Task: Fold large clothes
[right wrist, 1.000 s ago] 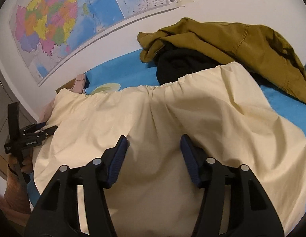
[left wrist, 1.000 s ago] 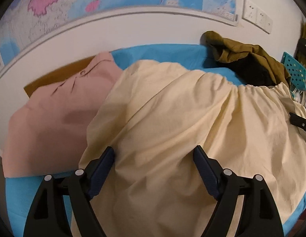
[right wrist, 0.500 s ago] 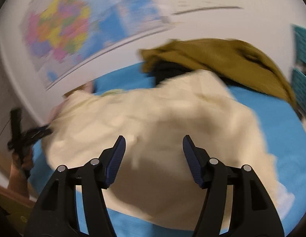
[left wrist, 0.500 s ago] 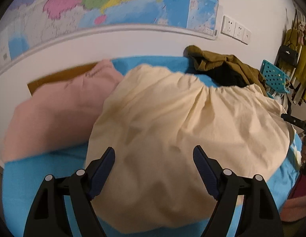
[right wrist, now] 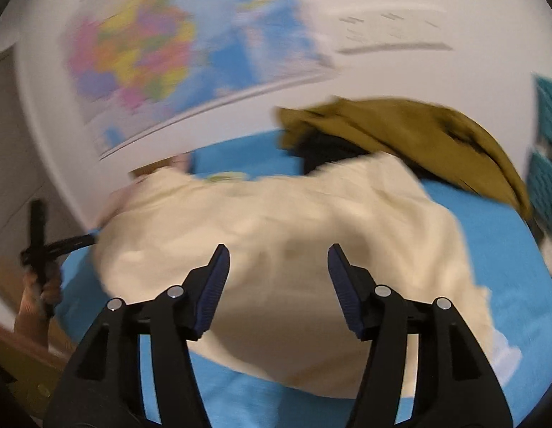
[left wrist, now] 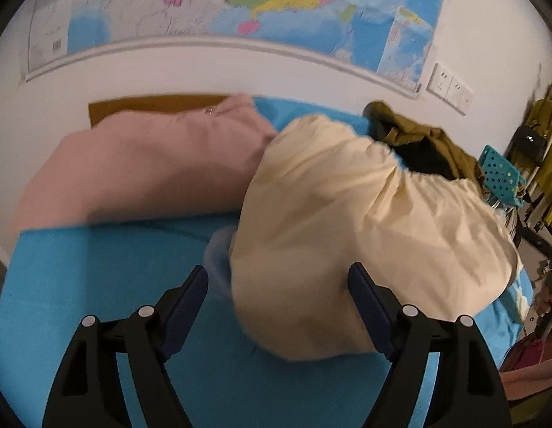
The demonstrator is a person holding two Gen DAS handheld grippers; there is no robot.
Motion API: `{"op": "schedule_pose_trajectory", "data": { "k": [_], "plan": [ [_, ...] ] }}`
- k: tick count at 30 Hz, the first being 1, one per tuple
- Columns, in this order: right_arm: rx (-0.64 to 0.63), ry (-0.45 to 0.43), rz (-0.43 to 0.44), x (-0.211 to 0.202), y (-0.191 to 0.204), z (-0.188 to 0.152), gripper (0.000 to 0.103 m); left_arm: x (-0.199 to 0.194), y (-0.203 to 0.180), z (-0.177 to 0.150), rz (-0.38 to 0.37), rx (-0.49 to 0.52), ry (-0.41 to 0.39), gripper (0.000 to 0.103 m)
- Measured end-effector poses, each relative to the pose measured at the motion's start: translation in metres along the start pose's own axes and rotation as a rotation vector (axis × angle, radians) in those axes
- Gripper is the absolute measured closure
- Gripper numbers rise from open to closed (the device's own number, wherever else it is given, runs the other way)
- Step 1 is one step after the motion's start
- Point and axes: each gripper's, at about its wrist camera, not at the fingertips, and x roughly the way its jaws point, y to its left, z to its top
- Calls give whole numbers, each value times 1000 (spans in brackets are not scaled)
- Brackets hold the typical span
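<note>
Olive jacket [left wrist: 432,142] beside cream garment [left wrist: 347,221]

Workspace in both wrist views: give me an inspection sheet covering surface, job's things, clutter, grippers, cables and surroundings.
Surface: blue sheet covering the work area, bare in front of both grippers.
Job's things: cream garment lying bunched in the middle; pink garment flat beside it against the wall.
Clutter: olive garment heaped over a black garment at the far side.
Grippers: left gripper open, nothing pinched; right gripper open, over the cream garment, nothing pinched.
Cables: nothing seen.
Surroundings: wall map, wall sockets, teal basket; the right wrist view is motion-blurred.
</note>
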Motion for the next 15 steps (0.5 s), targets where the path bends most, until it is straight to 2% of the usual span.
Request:
{"op": "schedule_pose_trajectory", "data": {
  "k": [2,5,8,12,15],
  "plan": [
    [-70,37,58,15,25,-1,44,8,2,-4,-4,-18,23,27],
    [-109,114,116,39,45,-9,44,14,4,-10,-3,-33,29,28],
    [-131,225,59,69,52,-19,43,16,5,-13,31,-35,34,22],
    [-187,179,71,57,73,-7,40,7,3,-14,45,-37,32,23],
    [-291,163,127,56,102,-2,28,0,-2,-18,40,-42,36,21]
  ]
}}
